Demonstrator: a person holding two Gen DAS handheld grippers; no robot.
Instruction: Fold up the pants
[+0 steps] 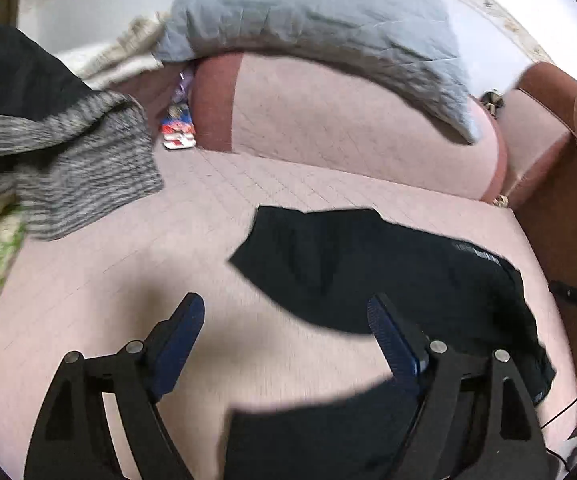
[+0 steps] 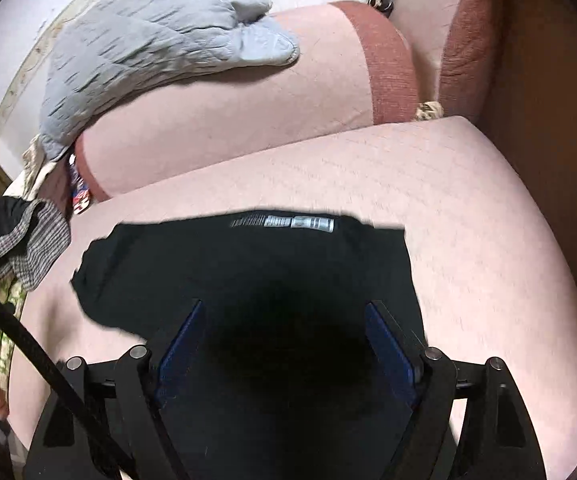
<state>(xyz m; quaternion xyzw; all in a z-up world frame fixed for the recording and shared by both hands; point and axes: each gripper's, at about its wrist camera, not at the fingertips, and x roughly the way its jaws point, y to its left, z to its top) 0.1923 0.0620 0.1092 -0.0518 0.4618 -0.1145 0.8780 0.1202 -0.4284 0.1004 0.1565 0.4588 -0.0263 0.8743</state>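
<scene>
Black pants [image 1: 368,272] lie on the pink sofa seat [image 1: 128,280], with a grey printed label [image 2: 288,223] at the far edge. In the left wrist view my left gripper [image 1: 286,312] is open and empty, just above the seat at the pants' near left edge; more black cloth lies under its right finger. In the right wrist view my right gripper [image 2: 284,316] is open and empty, right over the middle of the pants [image 2: 248,264].
A grey striped garment [image 1: 68,160] with dark cloth lies at the seat's left. A light blue quilted blanket [image 1: 320,28] drapes over the pink back cushion [image 1: 348,128]. The brown armrest [image 1: 560,184] bounds the right side. A hand and cables show at the edges.
</scene>
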